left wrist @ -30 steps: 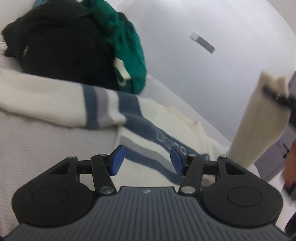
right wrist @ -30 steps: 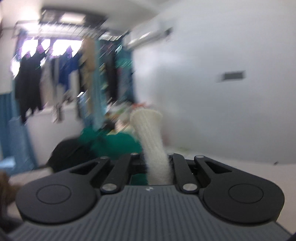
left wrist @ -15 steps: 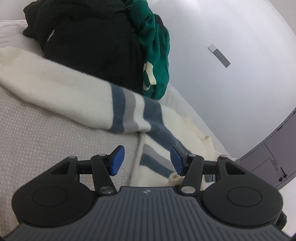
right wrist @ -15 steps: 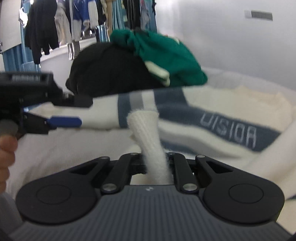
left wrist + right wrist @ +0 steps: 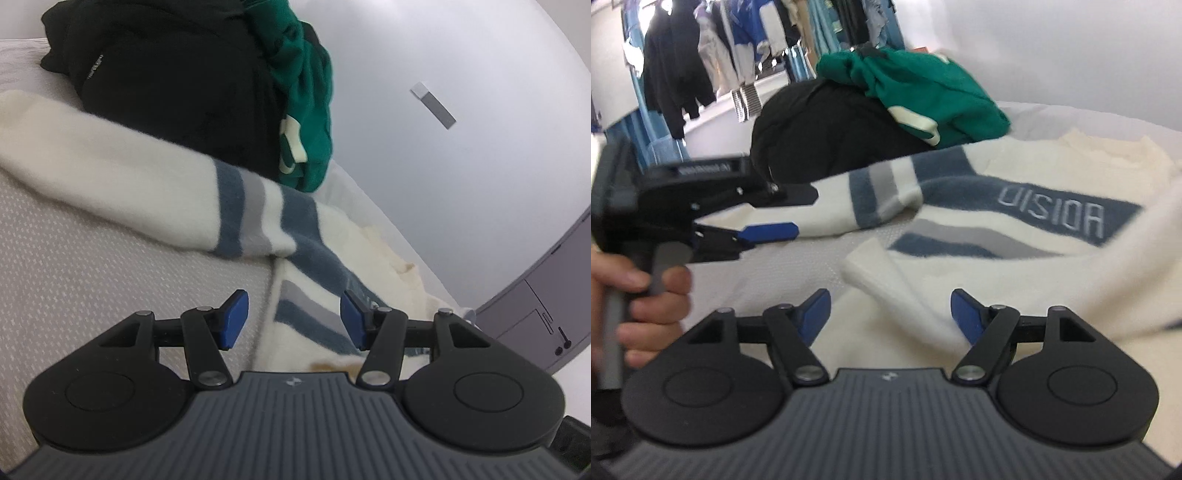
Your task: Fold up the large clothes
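Note:
A cream sweater (image 5: 1027, 184) with blue and grey stripes and lettering lies spread on the bed. One sleeve (image 5: 129, 192) runs across to the left. My right gripper (image 5: 891, 314) hangs low over the other sleeve's cuff (image 5: 875, 273). Its jaws are opening; the cuff lies loose between them, and the pads do not press on it. My left gripper (image 5: 293, 319) hovers over the sweater's striped edge (image 5: 306, 314) with nothing between its fingers, its jaws opening a little. In the right wrist view the left gripper (image 5: 798, 212) shows at the left, held by a hand (image 5: 653, 295).
A black garment (image 5: 166, 85) and a green one (image 5: 306, 110) are piled at the far side of the bed (image 5: 92, 280). A white wall rises behind, with a grey cabinet (image 5: 546, 295) to the right. Clothes hang on a rail (image 5: 713, 55) in the background.
My right gripper came down with the sleeve cuff pinched in it, then opened; the cuff now lies loose on the bed. The left gripper shifted slightly and stayed open.

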